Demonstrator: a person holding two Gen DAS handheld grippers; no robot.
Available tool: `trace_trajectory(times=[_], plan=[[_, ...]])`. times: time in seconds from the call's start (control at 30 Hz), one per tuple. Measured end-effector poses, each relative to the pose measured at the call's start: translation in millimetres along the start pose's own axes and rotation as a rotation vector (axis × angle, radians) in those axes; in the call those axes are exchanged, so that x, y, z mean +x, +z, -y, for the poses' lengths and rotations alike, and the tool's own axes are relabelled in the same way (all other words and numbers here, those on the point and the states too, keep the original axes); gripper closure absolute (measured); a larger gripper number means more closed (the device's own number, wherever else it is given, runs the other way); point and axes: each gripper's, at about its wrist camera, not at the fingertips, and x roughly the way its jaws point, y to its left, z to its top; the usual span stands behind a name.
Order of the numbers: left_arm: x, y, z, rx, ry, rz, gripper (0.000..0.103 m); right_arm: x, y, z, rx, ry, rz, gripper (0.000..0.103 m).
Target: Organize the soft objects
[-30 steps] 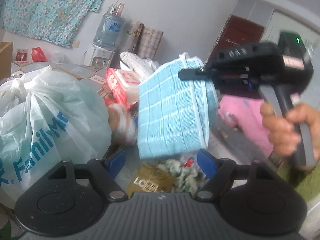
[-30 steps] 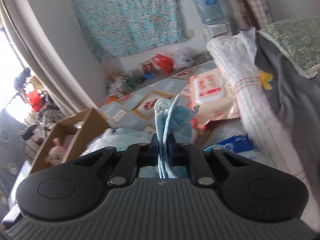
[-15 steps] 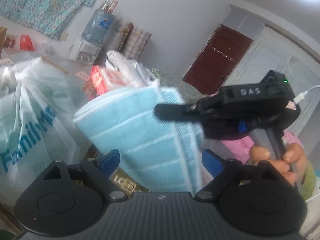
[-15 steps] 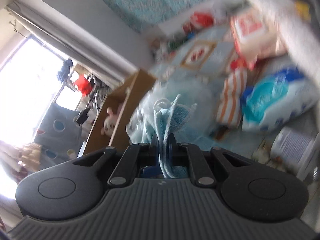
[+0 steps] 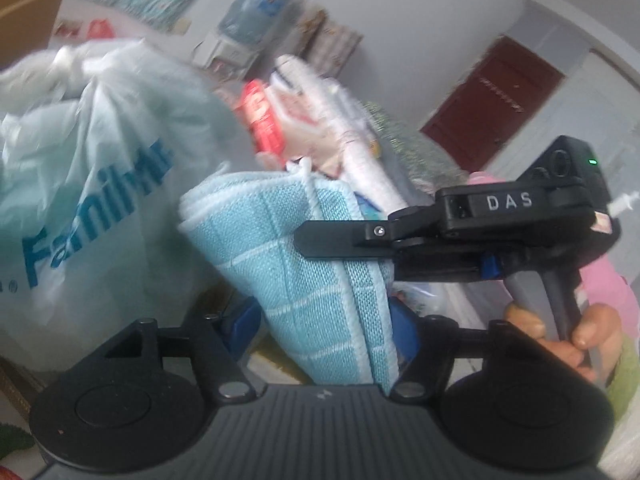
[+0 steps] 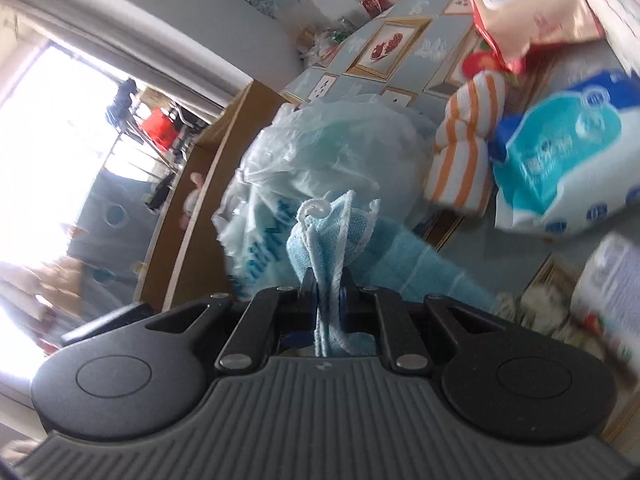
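A folded light-blue checked cloth [image 5: 304, 264] hangs in mid-air, pinched at its upper edge by my right gripper [image 5: 320, 240], which comes in from the right in a person's hand [image 5: 560, 336]. In the right wrist view that gripper [image 6: 326, 284] is shut on the bunched cloth [image 6: 332, 240]. The cloth's lower part sits between the blue pads [image 5: 404, 328] of my left gripper [image 5: 324, 324]. Its jaws are closing around the cloth, and I see no firm squeeze.
A big white plastic bag [image 5: 92, 184] with blue lettering bulges on the left, just behind the cloth [image 6: 332, 148]. Beyond lie an orange-striped towel [image 6: 464, 152], a blue tissue pack [image 6: 568, 152], a red wipes pack [image 5: 260, 120] and a cardboard box [image 6: 200, 216].
The cloth and the right gripper have come lower and closer, down between the left jaws. The left jaws widened, then narrowed. The right view has tipped down toward the bag.
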Motion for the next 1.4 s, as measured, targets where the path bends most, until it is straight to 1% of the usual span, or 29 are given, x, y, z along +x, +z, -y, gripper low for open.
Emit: trace_trajectory(times=[0.1,0.17,0.3,0.37,0.4,0.43,0.47,0.53,0.63,0.67,0.73,0.8,0.87,0.9,0.93,1.0,1.03,1.07,1.1,1.17,1.33,1.4], plan=[[1.2,1.0,-3.4,-0.021,0.016,-0.01,0.034,8.5,2.3,-1.3,-0.07,-0.069,0.022,0.093],[-0.6,0.6,-5.8,-0.028,0.017,-0.015,0.032,7.6,5.4,2.7,-0.089,-0.097,0.039,0.092],[-1.5,0.2,-7.8,-0.035,0.023,-0.011,0.031,8.7,10.0,13.8,-0.089,-0.1,0.05,0.091],[-1.6,-0.6,-10.1,-0.047,0.027,-0.009,0.031,11.7,10.3,17.4,-0.103,-0.11,0.049,0.089],[-1.8,-1.7,-10.1,-0.054,0.027,-0.01,0.031,13.4,9.8,18.9,-0.108,-0.114,0.043,0.086],[-1.8,-1.8,-11.2,-0.062,0.027,-0.013,0.031,14.8,10.0,20.7,-0.11,-0.118,0.037,0.081],[-2.6,-1.8,-12.3,-0.068,0.027,-0.016,0.031,15.8,10.0,22.1,-0.107,-0.12,0.032,0.078],[-1.7,-1.1,-11.8,-0.067,0.031,-0.018,0.031,16.8,10.6,26.8,-0.086,-0.115,0.016,0.067],[0.1,-1.3,-11.5,-0.07,0.038,-0.025,0.031,18.5,13.1,34.0,-0.05,-0.11,-0.01,0.057],[0.7,-1.6,-11.1,-0.07,0.042,-0.026,0.031,19.3,13.8,36.2,-0.038,-0.106,-0.026,0.056],[7.9,2.0,-8.5,-0.067,0.049,-0.029,0.032,21.7,15.2,39.0,-0.02,-0.101,-0.051,0.056],[10.1,2.8,-7.6,-0.061,0.058,-0.026,0.035,25.7,17.0,40.0,-0.017,-0.094,-0.083,0.056],[11.2,3.5,-5.1,-0.047,0.068,-0.021,0.042,26.3,17.7,39.5,-0.016,-0.09,-0.092,0.058],[11.7,4.0,-4.0,-0.043,0.07,-0.019,0.044,25.7,17.2,38.0,-0.022,-0.08,-0.092,0.066],[11.4,4.2,-3.1,-0.036,0.072,-0.016,0.048,25.1,16.9,37.4,-0.024,-0.071,-0.094,0.076],[12.5,6.1,-0.7,-0.024,0.075,-0.013,0.052,22.7,13.4,34.2,-0.028,-0.045,-0.096,0.081],[12.1,6.3,0.3,-0.019,0.075,-0.012,0.056,20.5,11.0,31.7,-0.04,-0.044,-0.09,0.083],[11.1,6.3,1.6,-0.013,0.074,-0.009,0.06,18.0,9.1,29.1,-0.051,-0.045,-0.081,0.083],[9.4,6.1,2.9,-0.007,0.069,-0.004,0.061,15.2,7.6,27.2,-0.056,-0.041,-0.072,0.083],[4.9,6.0,6.1,0.01,0.057,0.011,0.066,7.8,5.2,25.5,-0.05,-0.019,-0.052,0.084],[-7.5,4.9,15.1,0.048,0.041,0.042,0.073,-9.1,1.0,29.3,-0.007,0.036,-0.007,0.084],[-12.8,5.0,18.9,0.057,0.04,0.051,0.074,-13.8,-1.7,28.8,0.005,0.056,0.008,0.084]])
